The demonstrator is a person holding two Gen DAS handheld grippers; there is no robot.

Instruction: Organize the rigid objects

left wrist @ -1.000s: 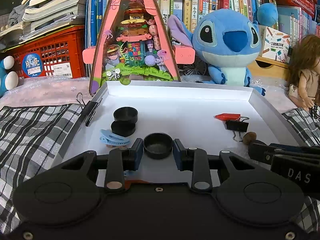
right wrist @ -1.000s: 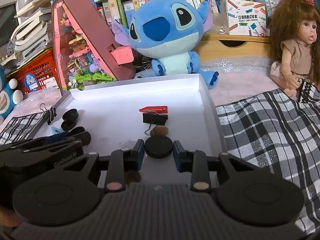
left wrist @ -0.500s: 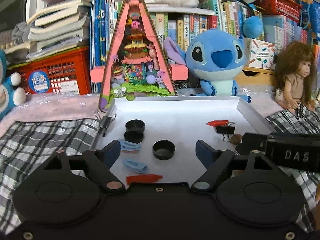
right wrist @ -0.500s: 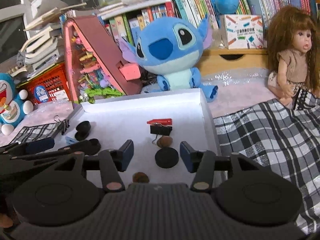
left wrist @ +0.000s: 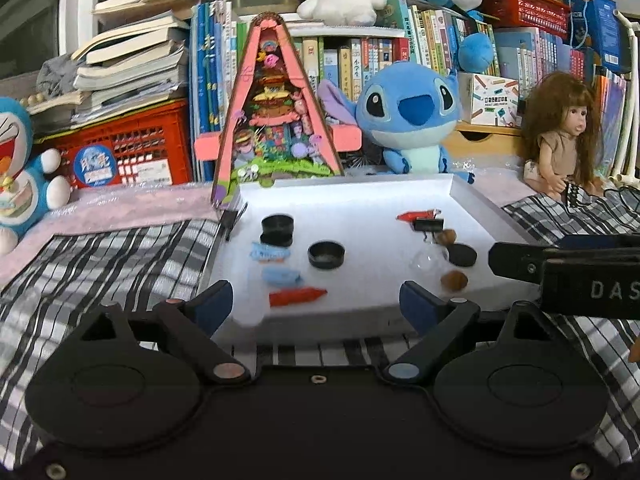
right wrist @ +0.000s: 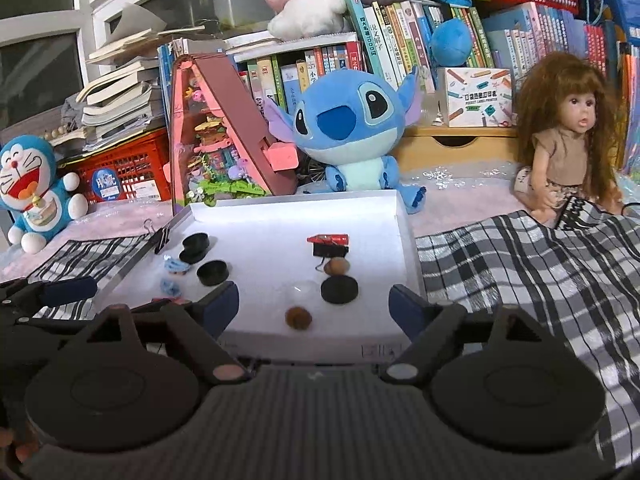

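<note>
— What is lying in the white tray (left wrist: 472,196), going from its left side?

— By the tray's left wall, two black caps (left wrist: 277,230) are sitting one against the other. Toward the tray's near edge from them, two pale blue clips (left wrist: 269,253) are lying one after the other, and a red piece (left wrist: 297,296) is resting nearest the tray's front lip. A binder clip (right wrist: 159,236) is gripping the tray's left rim.

— And toward the tray's middle?

— An open black cap (left wrist: 326,254) is sitting there, hollow side up, apart from the stacked pair. A clear dome-like thing (right wrist: 299,290) is lying right of centre; I cannot tell what it is.

— The tray's right half?

— A second red piece (left wrist: 416,215) is lying farthest back, with a black binder clip (left wrist: 429,225) touching it in front. A brown nut (right wrist: 337,267) is sitting just before that, then a flat black lid (right wrist: 339,289), then another brown nut (right wrist: 298,317) closest to the tray's front.

— What are the claws doing?

— The left claw (left wrist: 316,306) is hanging released at the tray's near edge, fingers spread wide, gripping nothing. The right claw (right wrist: 314,304) is likewise spread and empty, hovering at the tray's front right.

— Around the tray?

— A checked cloth (right wrist: 520,272) is lying on both sides of it. Behind the tray a pink triangular playhouse (left wrist: 276,120) is standing, a blue plush (left wrist: 412,116) to its right.
</note>
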